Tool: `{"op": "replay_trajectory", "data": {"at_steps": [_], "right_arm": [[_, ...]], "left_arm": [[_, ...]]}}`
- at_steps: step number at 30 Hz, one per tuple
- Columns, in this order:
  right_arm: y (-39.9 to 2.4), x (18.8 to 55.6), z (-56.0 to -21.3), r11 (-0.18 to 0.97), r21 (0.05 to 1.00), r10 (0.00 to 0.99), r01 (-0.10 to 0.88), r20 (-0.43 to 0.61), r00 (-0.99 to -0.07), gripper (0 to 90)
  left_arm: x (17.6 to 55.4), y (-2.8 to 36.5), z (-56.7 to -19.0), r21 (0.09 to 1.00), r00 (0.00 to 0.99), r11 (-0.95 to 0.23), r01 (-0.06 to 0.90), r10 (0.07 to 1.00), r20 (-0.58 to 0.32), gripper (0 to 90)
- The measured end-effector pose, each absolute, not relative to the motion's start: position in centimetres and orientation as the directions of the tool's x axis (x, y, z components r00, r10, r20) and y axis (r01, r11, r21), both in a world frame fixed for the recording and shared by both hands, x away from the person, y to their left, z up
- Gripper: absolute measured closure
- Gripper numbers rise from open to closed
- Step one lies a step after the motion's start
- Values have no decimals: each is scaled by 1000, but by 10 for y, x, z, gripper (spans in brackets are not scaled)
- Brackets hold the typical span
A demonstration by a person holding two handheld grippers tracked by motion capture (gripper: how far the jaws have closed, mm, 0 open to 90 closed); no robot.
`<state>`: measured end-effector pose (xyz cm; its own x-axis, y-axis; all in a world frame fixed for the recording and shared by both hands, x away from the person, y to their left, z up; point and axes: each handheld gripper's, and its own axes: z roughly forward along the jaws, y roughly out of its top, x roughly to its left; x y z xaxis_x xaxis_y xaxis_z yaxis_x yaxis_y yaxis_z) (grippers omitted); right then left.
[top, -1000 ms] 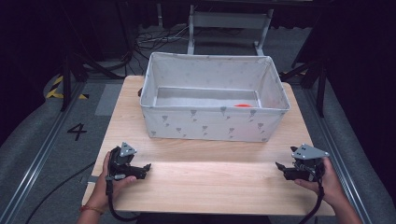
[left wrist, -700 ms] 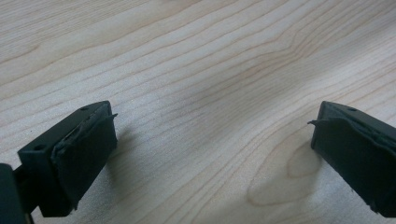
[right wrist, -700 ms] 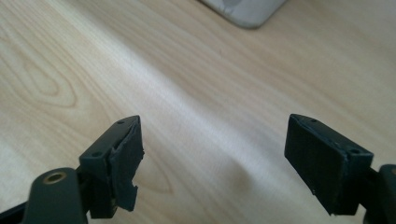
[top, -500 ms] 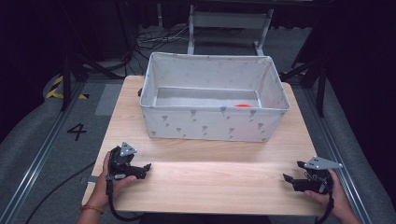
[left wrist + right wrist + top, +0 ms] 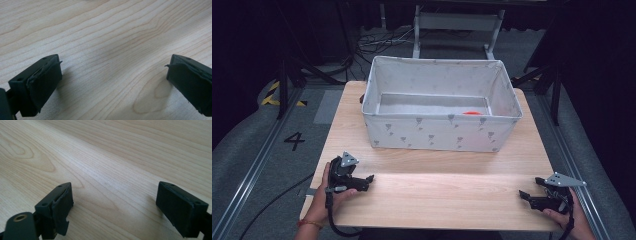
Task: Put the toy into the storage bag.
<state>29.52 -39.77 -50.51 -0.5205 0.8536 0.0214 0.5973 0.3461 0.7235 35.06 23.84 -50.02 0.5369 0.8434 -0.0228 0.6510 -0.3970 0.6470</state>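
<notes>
Dark room around, with cables and a metal frame on the floor at the top centre of the high view; a pale wood table (image 5: 437,195) fills the middle and lower part. On its far half, centre of the frame, stands a grey fabric bin (image 5: 439,134) w/ small printed marks, open at the top. Inside it, at the right part of its bottom, lies a small orange-red thing (image 5: 471,113), too small to identify.

Left gripper (image 5: 368,179) is at the lower left of the frame, held by a hand, low over the bare wood near the front edge; its jaws stand wide apart, nothing between them, only wood grain.

Right gripper (image 5: 524,195) is at the lower right, near the table's corner, well apart from the bin. Its jaws have just been opening, are now wide, and nothing is between them.
</notes>
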Motion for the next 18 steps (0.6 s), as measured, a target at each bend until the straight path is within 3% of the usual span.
{"op": "replay_trajectory", "data": {"at_steps": [18], "right_arm": [[-398,296,-505,336,724,862,603,22,-506,143]], "left_arm": [[350,237,-500,648,526,-388,655,850,-23,1]]}}
